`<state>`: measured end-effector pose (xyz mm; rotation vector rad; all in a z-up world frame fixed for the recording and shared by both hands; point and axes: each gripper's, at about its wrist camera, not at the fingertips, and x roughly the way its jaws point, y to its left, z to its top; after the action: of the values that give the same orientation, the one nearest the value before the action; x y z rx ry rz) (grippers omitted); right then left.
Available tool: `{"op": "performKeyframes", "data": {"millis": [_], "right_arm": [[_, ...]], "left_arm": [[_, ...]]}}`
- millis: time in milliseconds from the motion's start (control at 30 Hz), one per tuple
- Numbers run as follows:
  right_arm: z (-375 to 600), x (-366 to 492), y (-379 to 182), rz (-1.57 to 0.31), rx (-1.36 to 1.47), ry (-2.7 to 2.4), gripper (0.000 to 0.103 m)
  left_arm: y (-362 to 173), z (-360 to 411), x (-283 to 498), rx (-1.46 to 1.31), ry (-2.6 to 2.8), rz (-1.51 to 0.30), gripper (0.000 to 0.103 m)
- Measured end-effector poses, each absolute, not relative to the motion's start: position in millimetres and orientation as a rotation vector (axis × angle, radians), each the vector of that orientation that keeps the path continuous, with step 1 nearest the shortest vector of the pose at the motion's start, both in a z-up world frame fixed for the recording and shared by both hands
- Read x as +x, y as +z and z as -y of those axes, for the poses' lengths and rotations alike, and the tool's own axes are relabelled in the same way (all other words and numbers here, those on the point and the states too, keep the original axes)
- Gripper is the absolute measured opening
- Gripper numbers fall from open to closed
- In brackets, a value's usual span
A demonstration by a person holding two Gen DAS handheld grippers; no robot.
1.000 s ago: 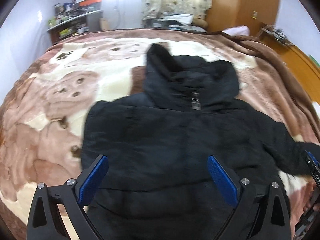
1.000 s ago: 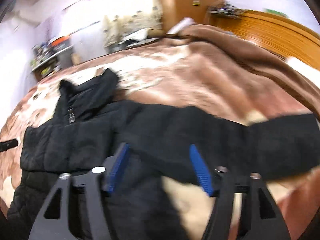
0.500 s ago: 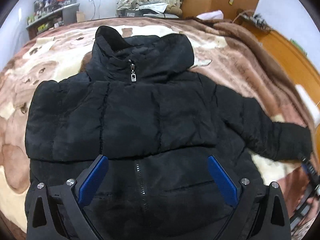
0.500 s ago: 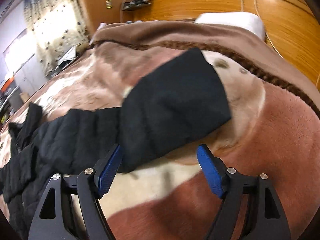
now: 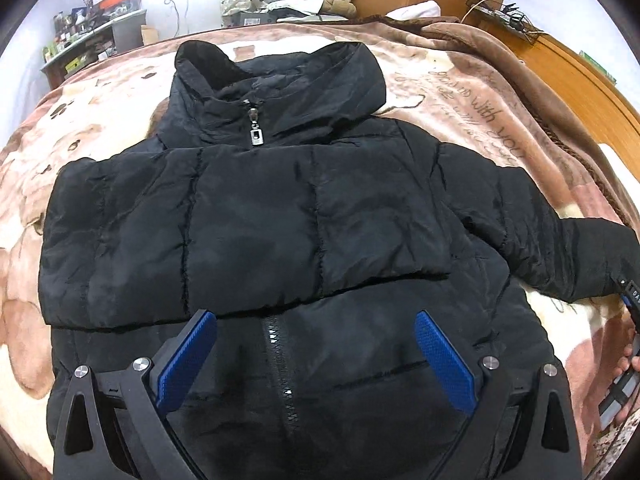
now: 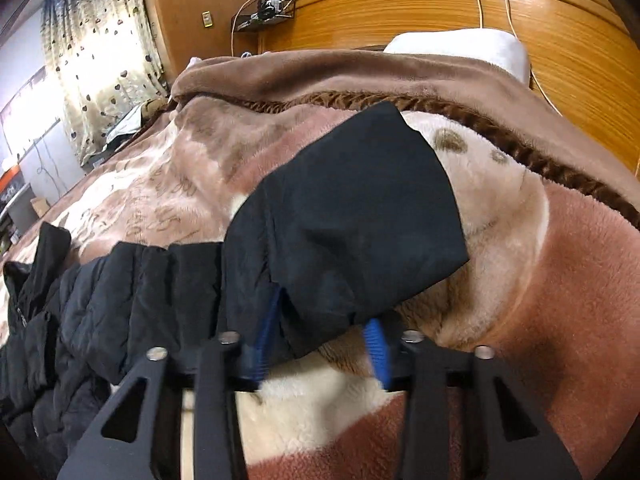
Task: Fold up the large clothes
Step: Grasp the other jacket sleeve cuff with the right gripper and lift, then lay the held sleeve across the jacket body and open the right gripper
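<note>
Two grippers work over a black puffer jacket (image 5: 280, 220) spread front-up on a brown and cream plush blanket (image 5: 460, 92) covering the bed. From the left wrist view, the jacket's hood (image 5: 304, 80) points toward the far end of the bed, its zip pull (image 5: 256, 136) sits at the collar, and one sleeve is folded across the chest so its lower edge lies just above the zipper (image 5: 280, 360) of the lower front. The left gripper (image 5: 316, 354) hovers above the lower front with its blue pads (image 5: 186, 360) spread wide, grasping nothing. The other sleeve (image 5: 560, 252) stretches out sideways toward the right gripper (image 5: 632, 300), which shows only at the frame edge there.

In the right wrist view, the right gripper (image 6: 320, 346) has its blue pads (image 6: 378, 350) drawn in on the sleeve cuff (image 6: 352, 216), fabric bunched between them; the pads are blurred. The sleeve runs back to the jacket body (image 6: 60, 320) at the lower left. Beyond the blanket's dark brown border stand a wooden headboard (image 6: 440, 12) and a white pillow (image 6: 460, 46)
</note>
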<state>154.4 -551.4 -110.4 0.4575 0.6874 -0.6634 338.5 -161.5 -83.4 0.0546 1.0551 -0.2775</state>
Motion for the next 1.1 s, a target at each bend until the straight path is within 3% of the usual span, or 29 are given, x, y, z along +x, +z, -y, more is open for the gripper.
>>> {"op": "performKeyframes", "data": {"millis": [67,133,700,1100], "right_arm": [[551.0,155.8,-106.9,-0.686,0.454,-0.649,0.016],[545.9,156.8,-100.1,-0.677,0.425,-0.640,0.009],[435.0,198.2,-10.5,-0.527,0.202,-0.358,0.007],[325.1,262.8,-38.3,-0.606,0.166,-0.054,0.007]], "left_arm": [[-80.8,158.6,337.3,0.059,-0.280,-1.044,0.100],[-78.3,155.2,336.4,0.055,-0.285,-1.038,0.100],[-56.4,113.6,329.6,-0.037,-0.288,-0.998,0.100],[-53.0,67.1,336.5,-0.148,-0.274,-0.995,0.100]]}}
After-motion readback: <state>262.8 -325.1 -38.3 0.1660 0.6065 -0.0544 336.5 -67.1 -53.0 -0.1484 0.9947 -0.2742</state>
